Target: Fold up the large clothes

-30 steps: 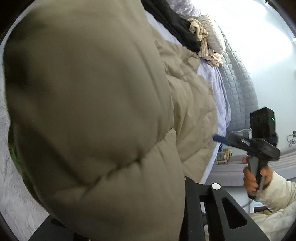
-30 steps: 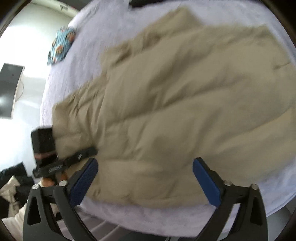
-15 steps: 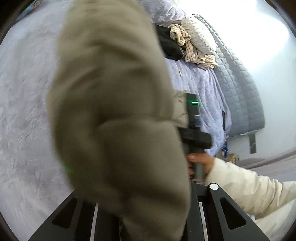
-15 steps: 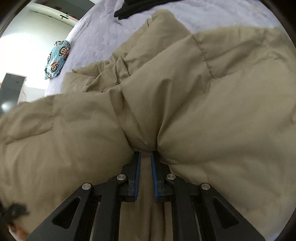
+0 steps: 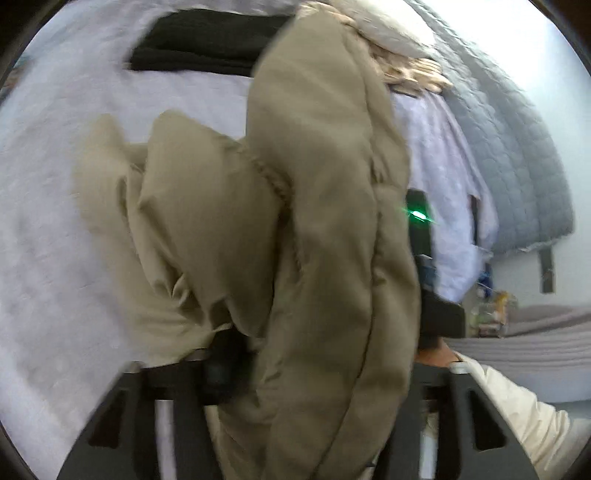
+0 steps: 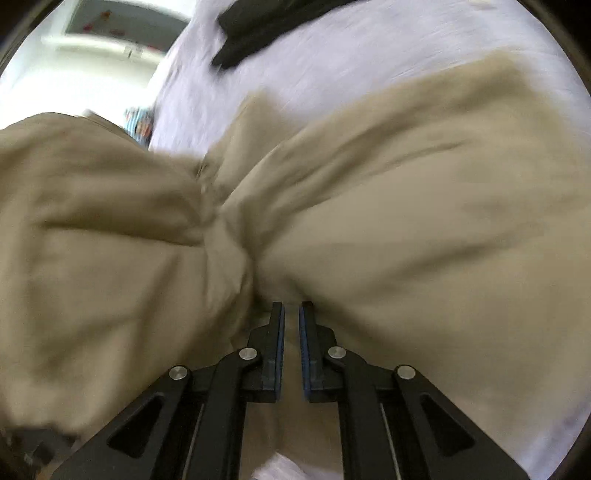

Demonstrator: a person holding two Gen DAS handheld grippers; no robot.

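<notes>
A khaki puffer jacket (image 5: 325, 229) hangs bunched over my left gripper (image 5: 306, 354) and hides most of its fingers. Its jaws are opening and stand apart, with a thick fold of the jacket still lying between them. Only the left finger (image 5: 225, 354) shows, dark and blurred. In the right wrist view the jacket (image 6: 406, 206) spreads over the bed, pulled into a gather. My right gripper (image 6: 291, 325) is shut on a thin fold of it. That gripper's body with a green light (image 5: 417, 214) shows just right of the hanging jacket, held by a hand (image 5: 436, 350) in a cream sleeve.
The bed has a lavender sheet (image 5: 55, 221). A folded black garment (image 5: 199, 40) lies at its far side, also the black garment (image 6: 258, 33). Beige clothes (image 5: 410, 70) are piled by a grey quilted cover (image 5: 517, 147). A patterned cushion (image 6: 138, 122) sits at the far left.
My right gripper went from wide open to shut on the jacket's edge. My left gripper rose with the jacket and swung toward the right one; its jaws now stand wider.
</notes>
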